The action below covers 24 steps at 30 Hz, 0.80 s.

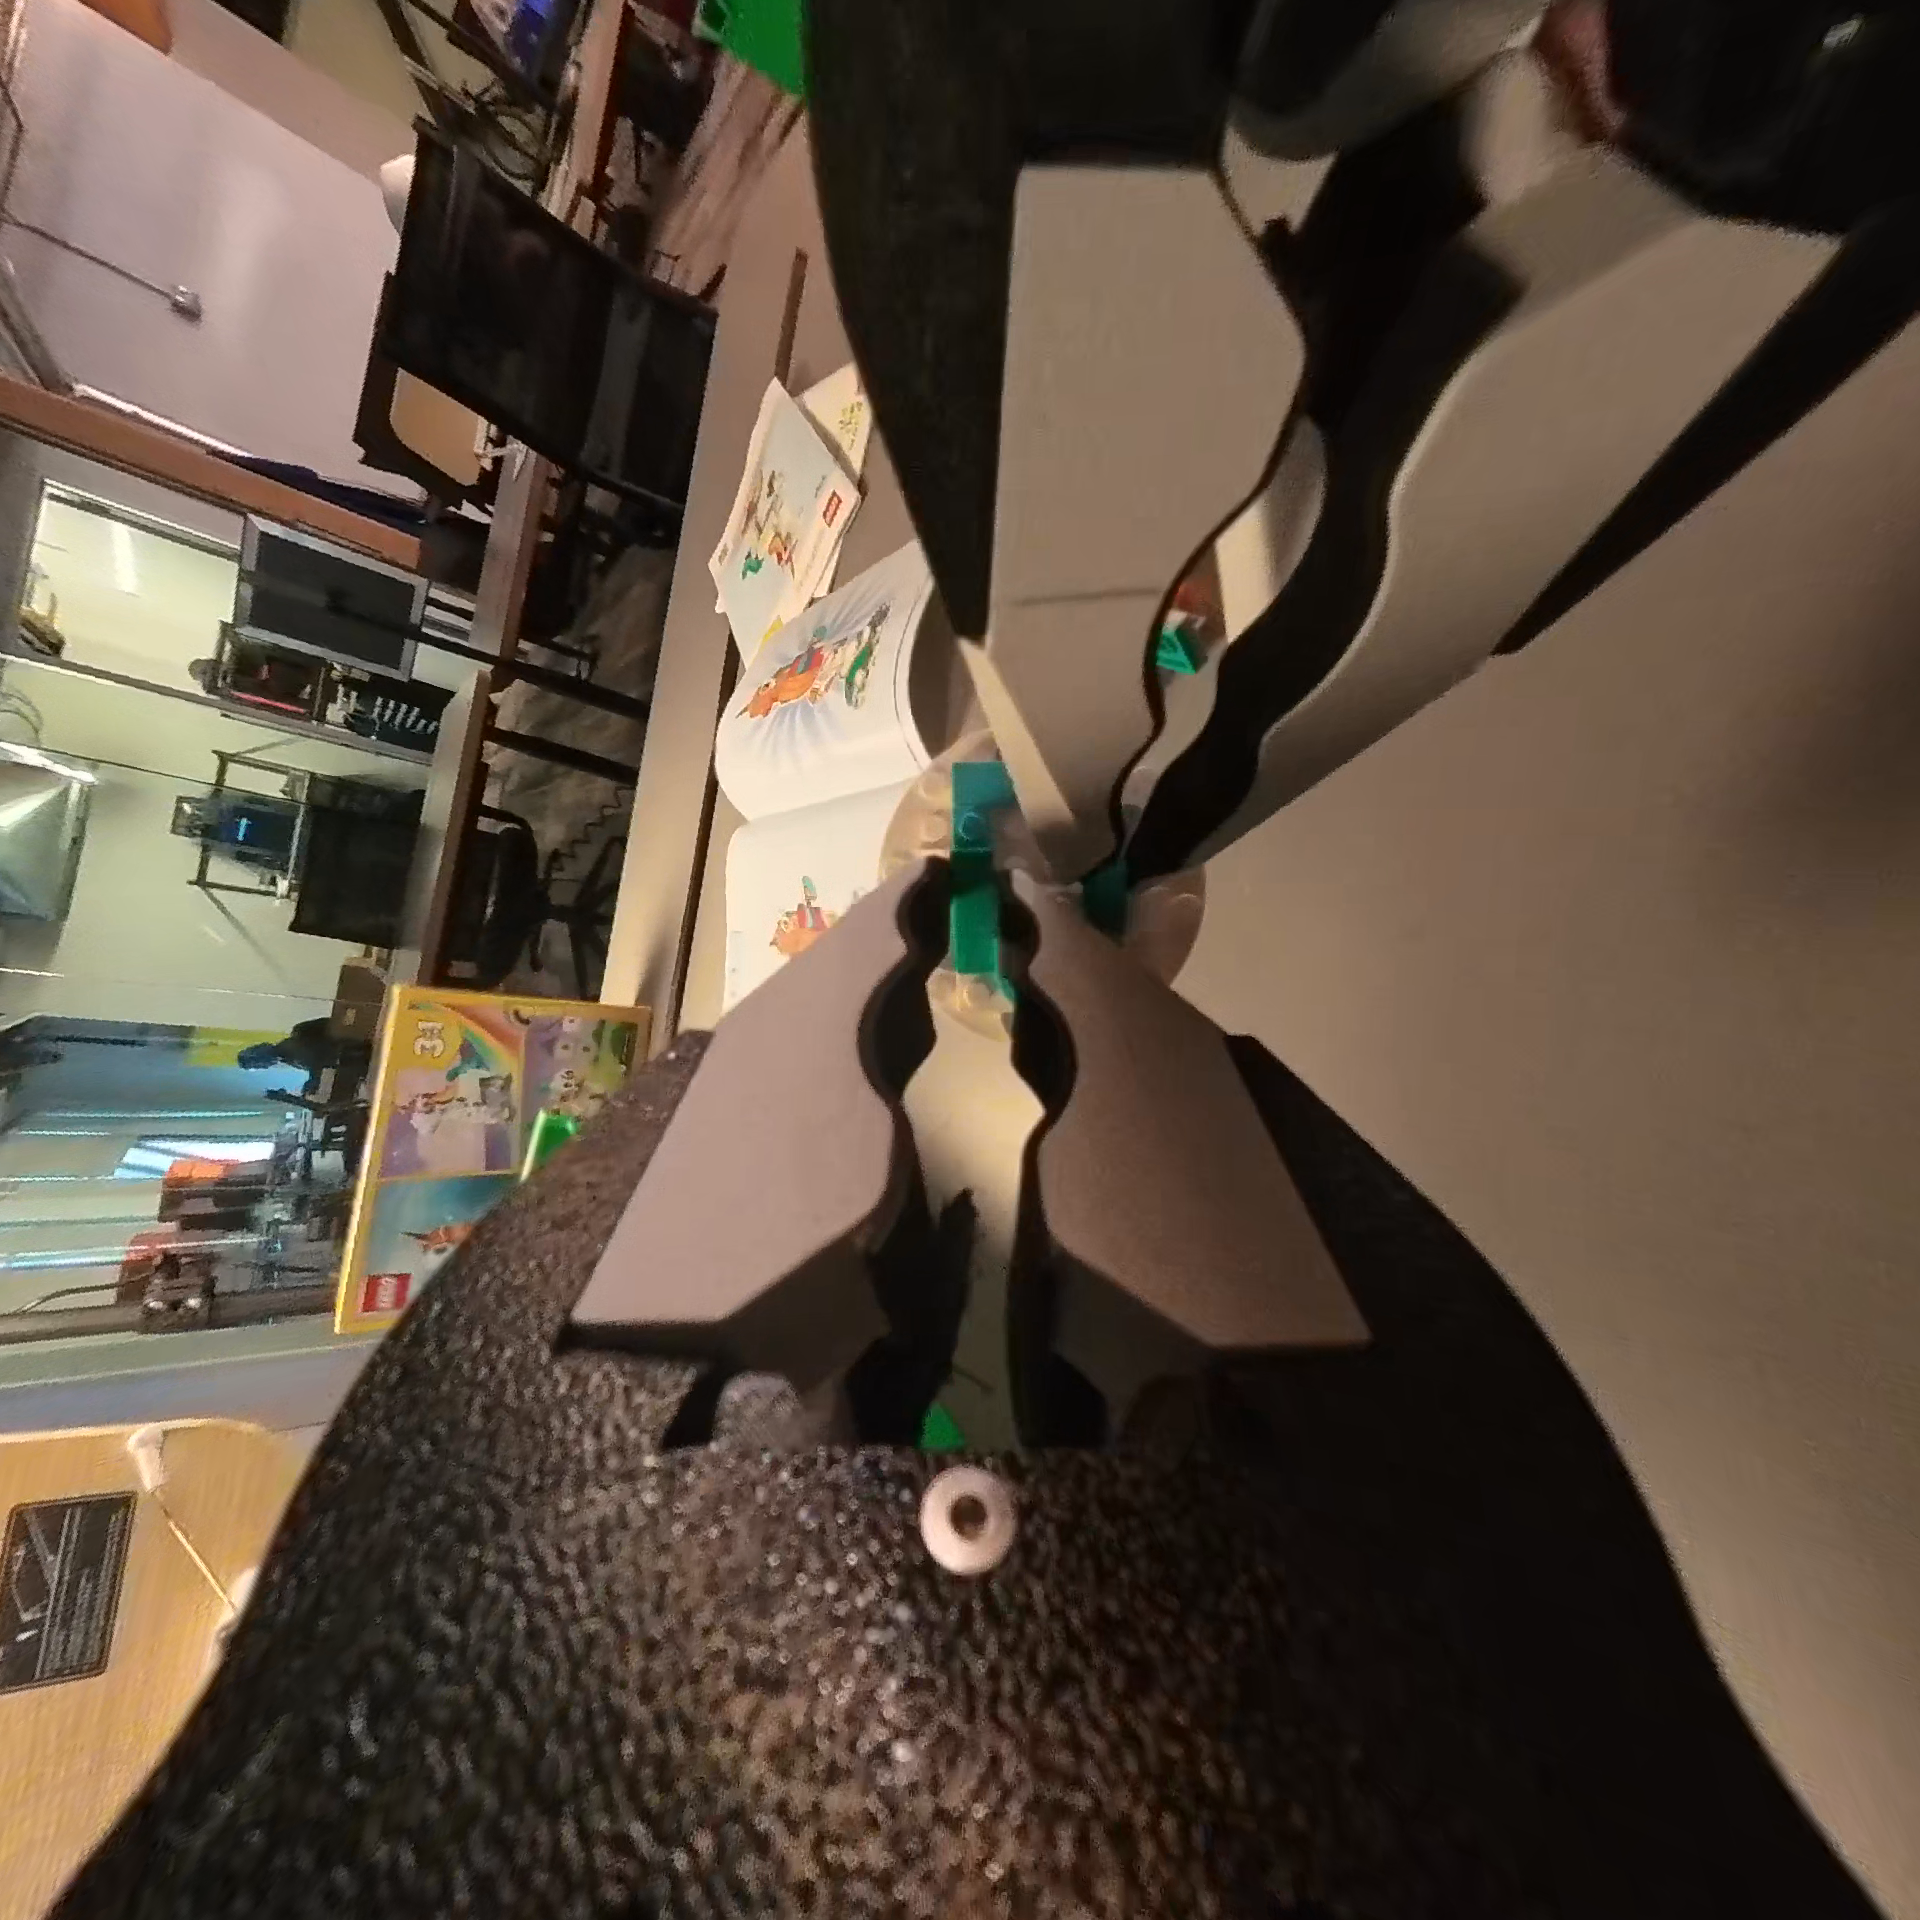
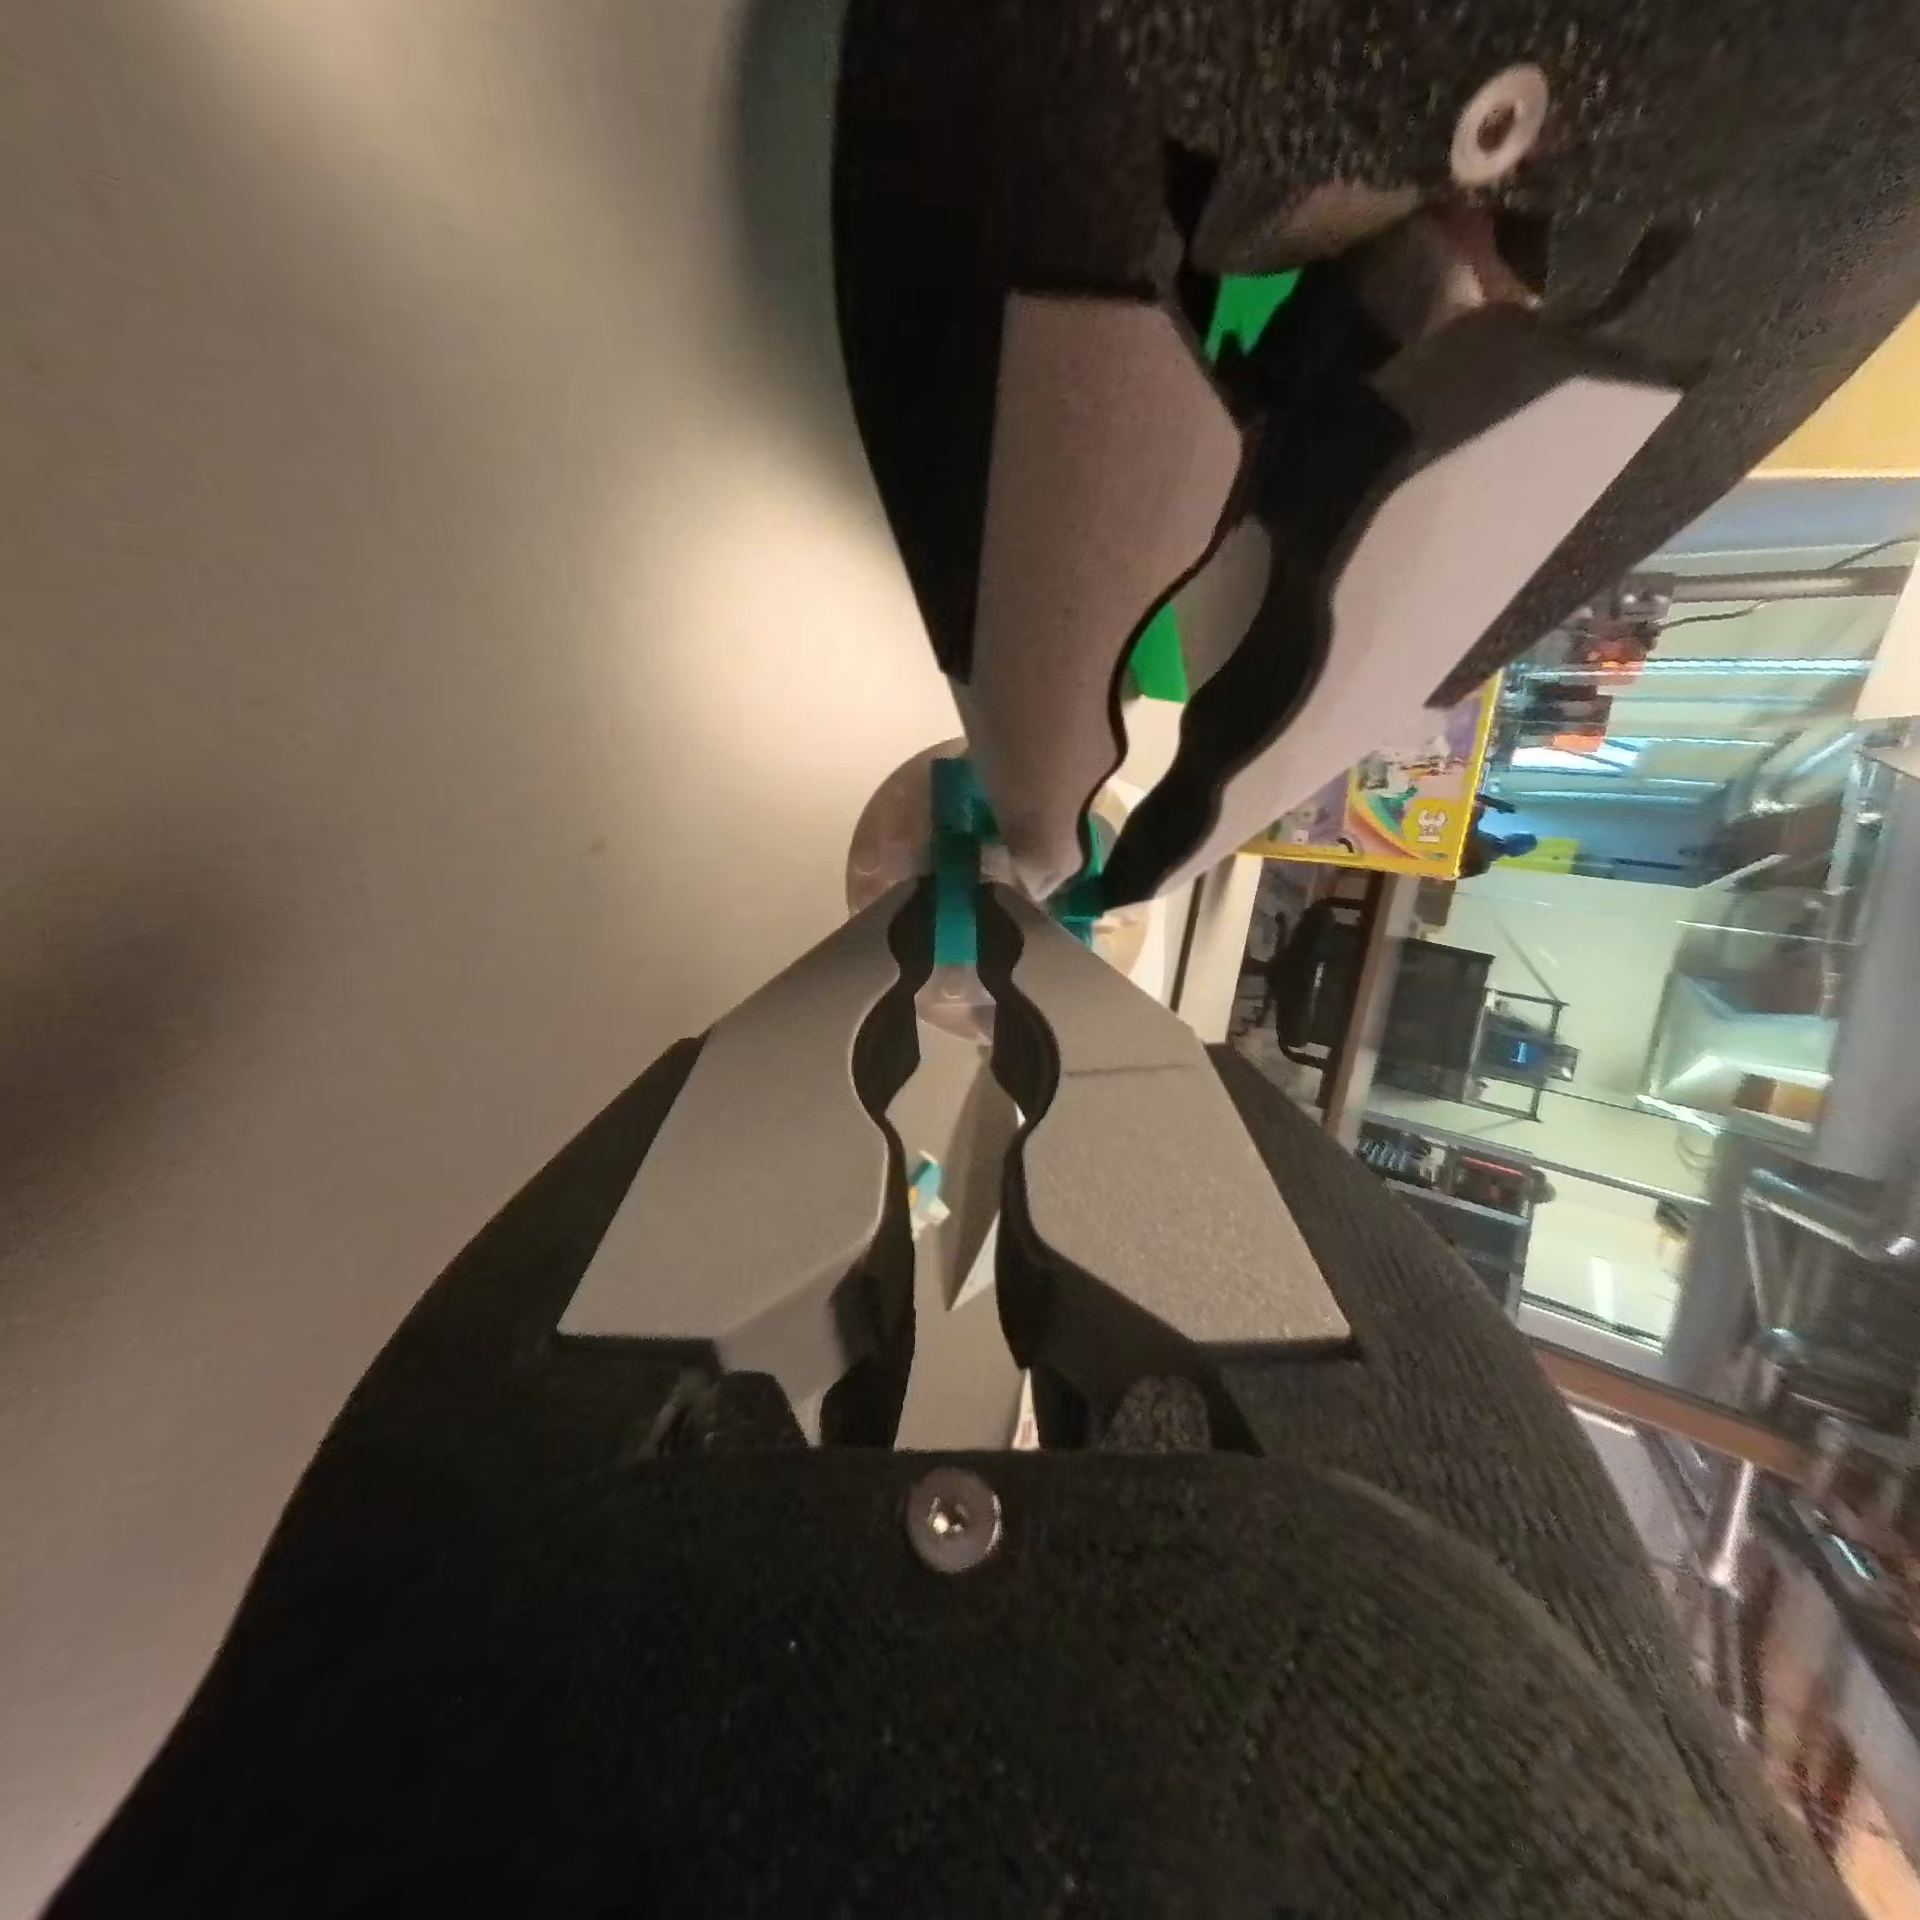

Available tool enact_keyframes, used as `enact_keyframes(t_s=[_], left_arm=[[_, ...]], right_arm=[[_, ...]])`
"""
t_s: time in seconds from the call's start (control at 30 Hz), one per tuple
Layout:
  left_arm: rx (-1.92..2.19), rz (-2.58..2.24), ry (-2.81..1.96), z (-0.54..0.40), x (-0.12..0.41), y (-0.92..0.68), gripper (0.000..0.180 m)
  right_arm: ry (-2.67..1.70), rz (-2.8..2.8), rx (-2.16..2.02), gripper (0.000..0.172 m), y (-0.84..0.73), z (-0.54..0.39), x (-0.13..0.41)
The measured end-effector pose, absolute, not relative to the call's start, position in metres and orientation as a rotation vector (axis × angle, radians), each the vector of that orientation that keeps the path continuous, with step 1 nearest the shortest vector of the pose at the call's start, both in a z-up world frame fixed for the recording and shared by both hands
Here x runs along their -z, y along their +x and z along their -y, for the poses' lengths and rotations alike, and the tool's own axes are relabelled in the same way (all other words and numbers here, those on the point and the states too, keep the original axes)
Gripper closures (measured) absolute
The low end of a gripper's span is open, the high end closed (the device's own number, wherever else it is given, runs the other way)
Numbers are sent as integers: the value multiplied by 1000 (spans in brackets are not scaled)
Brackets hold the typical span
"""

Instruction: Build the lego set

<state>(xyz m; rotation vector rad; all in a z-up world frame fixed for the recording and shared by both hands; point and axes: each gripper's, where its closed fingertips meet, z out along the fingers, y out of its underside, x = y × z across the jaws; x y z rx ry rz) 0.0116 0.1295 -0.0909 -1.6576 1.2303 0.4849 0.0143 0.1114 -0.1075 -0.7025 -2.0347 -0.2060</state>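
The teal toy-brick piece [image 1: 975, 914] sits between the two grippers, above the pale table [image 1: 1558, 1039], fixed to a clear round studded plate [image 1: 1174, 914]. Your left gripper [image 1: 975, 925] is clenched on one teal strip, pads pressing both sides. Your right gripper [image 2: 956, 925] is likewise clenched on a teal strip. The two tips nearly touch. Open instruction booklets [image 1: 821, 707] lie just beyond; a yellow toy box [image 1: 468, 1143] stands farther off.

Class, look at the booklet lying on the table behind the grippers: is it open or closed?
Open: the booklet lies spread flat on the table, two illustrated pages showing either side of its centre fold.
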Motion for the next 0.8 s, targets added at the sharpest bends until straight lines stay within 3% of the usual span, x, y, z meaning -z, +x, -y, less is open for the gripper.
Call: enact_keyframes(t_s=[0.4, 0.57, 0.8], left_arm=[[-409, -1055, -1855, -139, 102, -23, 176], [-58, -887, -1894, -129, 90, -27, 176], [123, -847, -2057, -115, 106, -15, 176]], right_arm=[[-378, 1832, 512, 168, 14, -122, 112], [-343, 1850, 523, 167, 32, -133, 128], [-342, 1657, 459, 167, 30, -134, 96]])
